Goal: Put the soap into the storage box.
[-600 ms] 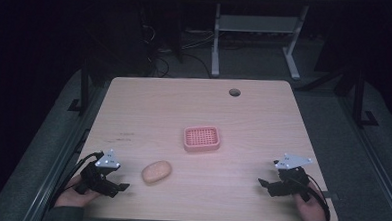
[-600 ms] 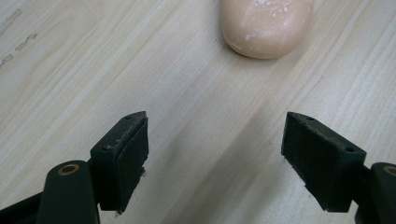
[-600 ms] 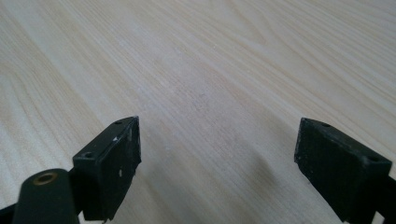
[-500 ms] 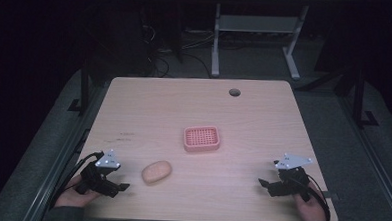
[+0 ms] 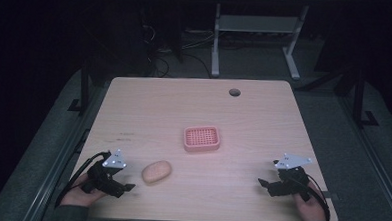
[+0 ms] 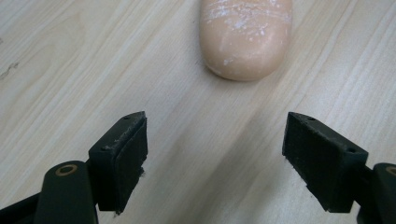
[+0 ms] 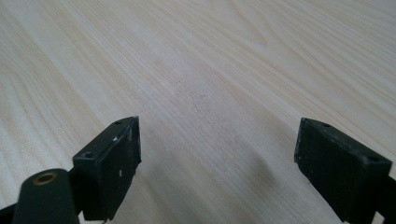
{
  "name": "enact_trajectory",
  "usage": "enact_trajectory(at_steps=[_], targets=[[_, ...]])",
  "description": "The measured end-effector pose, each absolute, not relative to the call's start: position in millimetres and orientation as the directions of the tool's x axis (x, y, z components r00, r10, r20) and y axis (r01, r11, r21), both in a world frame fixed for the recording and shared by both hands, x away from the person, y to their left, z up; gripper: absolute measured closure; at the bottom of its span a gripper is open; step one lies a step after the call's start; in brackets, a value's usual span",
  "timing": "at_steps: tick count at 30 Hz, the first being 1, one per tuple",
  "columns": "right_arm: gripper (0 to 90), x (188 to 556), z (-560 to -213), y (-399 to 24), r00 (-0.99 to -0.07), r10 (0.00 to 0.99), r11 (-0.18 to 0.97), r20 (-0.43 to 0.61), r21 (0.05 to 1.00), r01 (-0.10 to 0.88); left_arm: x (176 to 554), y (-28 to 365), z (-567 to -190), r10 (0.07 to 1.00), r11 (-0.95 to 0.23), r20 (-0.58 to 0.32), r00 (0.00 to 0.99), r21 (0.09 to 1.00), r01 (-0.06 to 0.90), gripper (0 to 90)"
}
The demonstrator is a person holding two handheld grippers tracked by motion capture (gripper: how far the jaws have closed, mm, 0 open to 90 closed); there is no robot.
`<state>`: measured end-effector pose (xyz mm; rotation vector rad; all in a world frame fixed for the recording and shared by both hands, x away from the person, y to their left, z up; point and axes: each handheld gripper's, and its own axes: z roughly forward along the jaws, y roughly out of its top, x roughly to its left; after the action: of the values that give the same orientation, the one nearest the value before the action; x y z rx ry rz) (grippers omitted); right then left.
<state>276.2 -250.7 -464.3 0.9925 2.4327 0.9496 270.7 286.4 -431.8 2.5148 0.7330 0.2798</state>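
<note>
Jaws gaping wide and empty, the left gripper (image 6: pixel 215 154) is lining up on the soap bar (image 6: pixel 245 35) just beside the pink dish (image 5: pixel 202 139), needing a short advance before closing.

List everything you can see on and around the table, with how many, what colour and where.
pale peach oval soap bar: one, near left of table, just ahead of left gripper
pink perforated plastic soap dish: one, table centre, empty
light wooden table: one, dark round hole near far edge
grey metal stand: one, on floor beyond table
left gripper: black, open, near-left edge
right gripper: black, open, near-right edge
</note>
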Motion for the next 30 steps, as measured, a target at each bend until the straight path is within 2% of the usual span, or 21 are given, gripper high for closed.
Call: enact_trajectory(at_steps=[30], targets=[[14.2, 277, -464, -250, -0.697, 0.715, 0.530, -0.064, 0.699, 0.479, 282, 267, -430, 0.513, -0.748, 0.065, 0.856, 0.523, 0.408, 21.7]])
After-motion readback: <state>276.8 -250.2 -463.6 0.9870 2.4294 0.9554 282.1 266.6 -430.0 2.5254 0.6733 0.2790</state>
